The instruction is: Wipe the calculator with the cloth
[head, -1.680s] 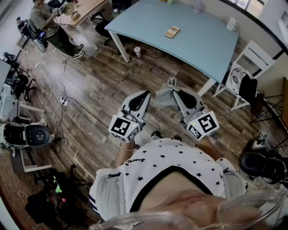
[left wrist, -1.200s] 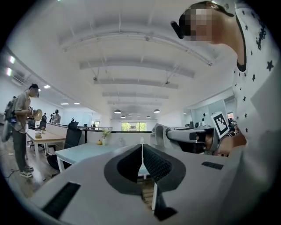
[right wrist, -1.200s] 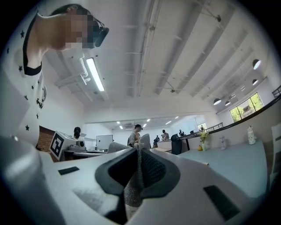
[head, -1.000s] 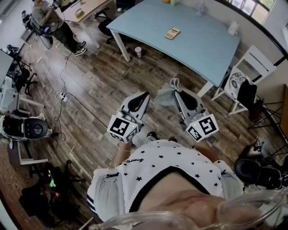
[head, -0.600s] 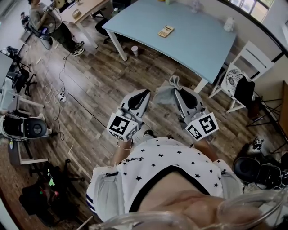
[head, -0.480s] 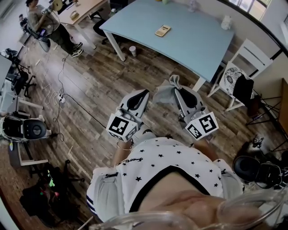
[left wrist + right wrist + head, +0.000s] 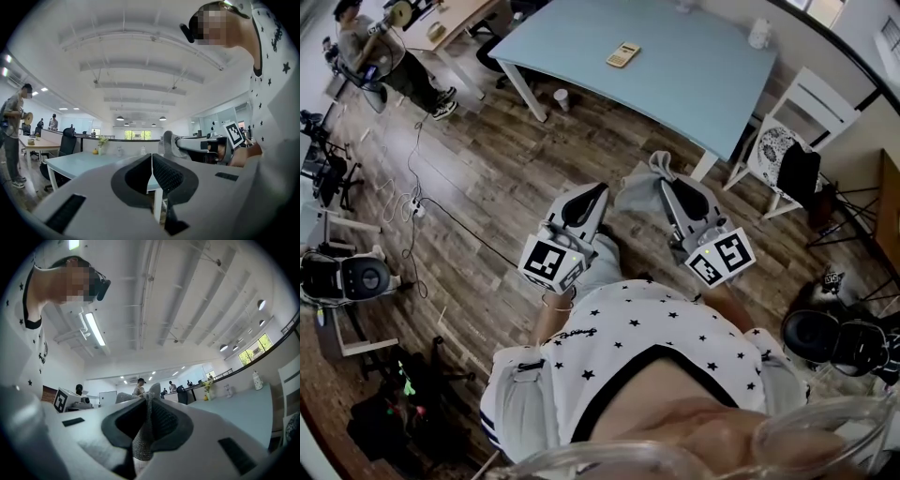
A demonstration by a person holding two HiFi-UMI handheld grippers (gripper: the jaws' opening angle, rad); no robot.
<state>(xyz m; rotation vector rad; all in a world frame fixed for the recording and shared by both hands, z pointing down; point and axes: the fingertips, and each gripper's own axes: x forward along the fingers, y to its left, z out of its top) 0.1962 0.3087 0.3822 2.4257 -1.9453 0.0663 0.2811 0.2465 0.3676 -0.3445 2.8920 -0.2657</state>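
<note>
The beige calculator point(image 7: 624, 54) lies on the light-blue table point(image 7: 694, 66), far ahead of both grippers. My right gripper point(image 7: 666, 183) is shut on a grey cloth point(image 7: 639, 191) that bunches out to its left; the cloth point(image 7: 142, 437) shows pinched between the jaws in the right gripper view. My left gripper point(image 7: 596, 192) is shut with nothing in it, jaws meeting in the left gripper view point(image 7: 151, 164). Both are held chest-high over the wooden floor, short of the table.
A white chair point(image 7: 787, 141) with a dark bag stands at the table's right end. A paper cup point(image 7: 562, 97) sits on the floor by a table leg. A white bottle point(image 7: 757, 33) stands on the table. A person point(image 7: 384, 56) stands far left by another desk; cables cross the floor.
The table and calculator have shifted left and up in the head view as I move across the floor. Both grippers keep the same pose, the right still shut on the cloth.
</note>
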